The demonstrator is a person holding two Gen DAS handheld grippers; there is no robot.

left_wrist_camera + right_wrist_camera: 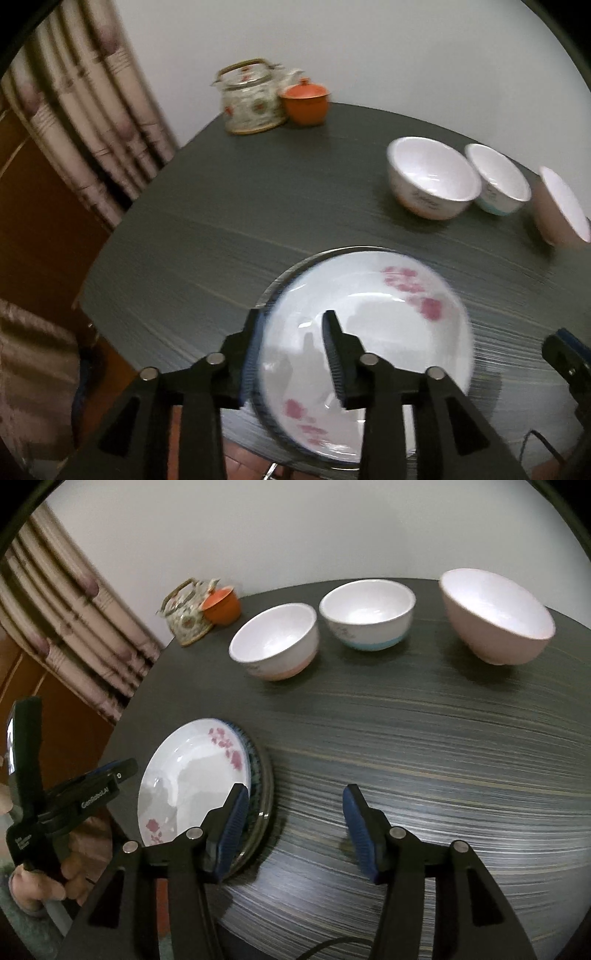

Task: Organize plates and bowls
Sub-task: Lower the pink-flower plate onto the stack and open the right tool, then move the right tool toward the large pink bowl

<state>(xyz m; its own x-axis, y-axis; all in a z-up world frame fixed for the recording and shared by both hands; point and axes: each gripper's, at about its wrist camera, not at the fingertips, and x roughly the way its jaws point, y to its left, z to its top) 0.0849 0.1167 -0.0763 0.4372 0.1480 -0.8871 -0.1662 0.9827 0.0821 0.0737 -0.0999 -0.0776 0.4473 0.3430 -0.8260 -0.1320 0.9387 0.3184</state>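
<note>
Left gripper [291, 345]: jaws parted astride the plate stack's [192, 771] rim, not gripping.
Right gripper [295, 825]: parted, empty.
Back edge of worktop [424, 760]: three bowls [275, 642]; teapot [249, 98] at the corner.

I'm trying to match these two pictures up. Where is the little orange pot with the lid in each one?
Left wrist view: the orange pot stands at the table's far edge, upper middle, right beside the glass teapot.
Right wrist view: the orange pot is upper left, partly behind the same teapot.
Shared landmark: the flowered plate near the table's near edge.
</note>
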